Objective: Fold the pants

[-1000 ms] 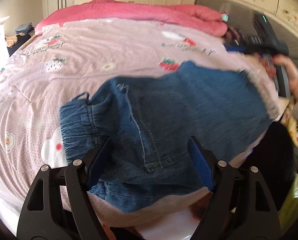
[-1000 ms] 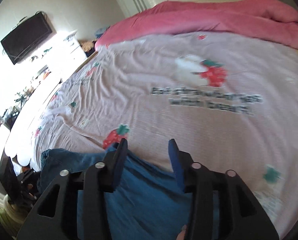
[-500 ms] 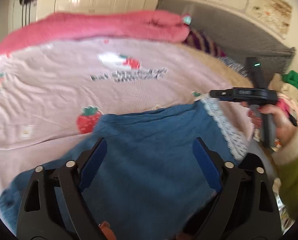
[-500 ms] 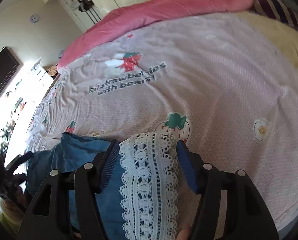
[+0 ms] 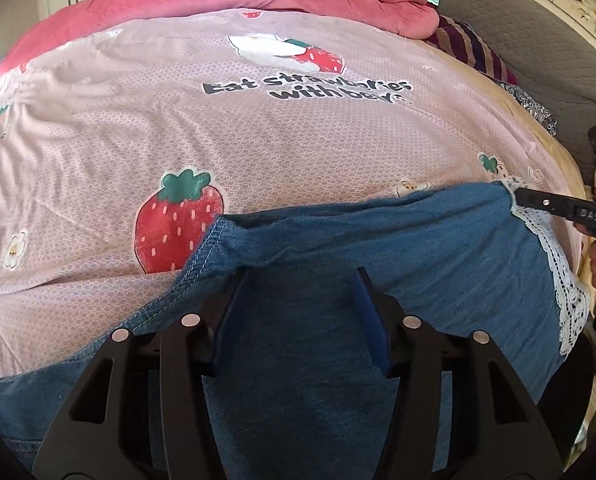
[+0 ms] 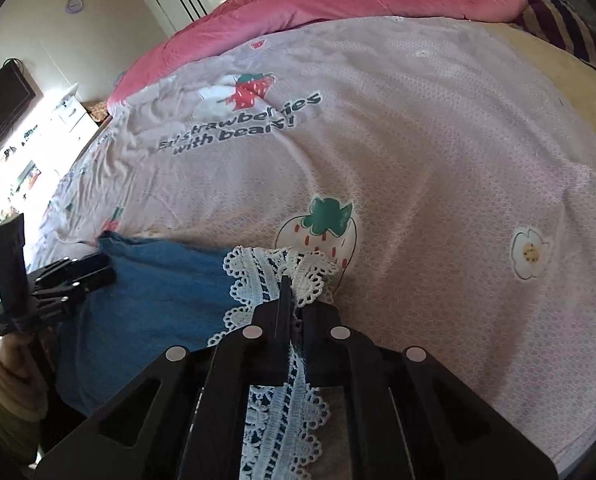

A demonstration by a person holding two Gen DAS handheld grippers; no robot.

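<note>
One pair of blue denim pants (image 5: pixel 378 264) lies along the near edge of the bed (image 5: pixel 298 128), long axis left to right, lace hem (image 6: pixel 274 276) rightward and pinched by the closed right tongs (image 6: pixel 292 284), while the left tongs (image 5: pixel 298 304) gape wide above the denim, holding nothing.

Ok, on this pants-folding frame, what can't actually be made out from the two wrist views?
- Left wrist view: the waistband end of the pants is cut off by the lower edge and covered by the left gripper.
- Left wrist view: whether the open left gripper touches the denim is unclear.
- Right wrist view: the lace hem is clamped in the right gripper; how many layers are held is hidden.
</note>
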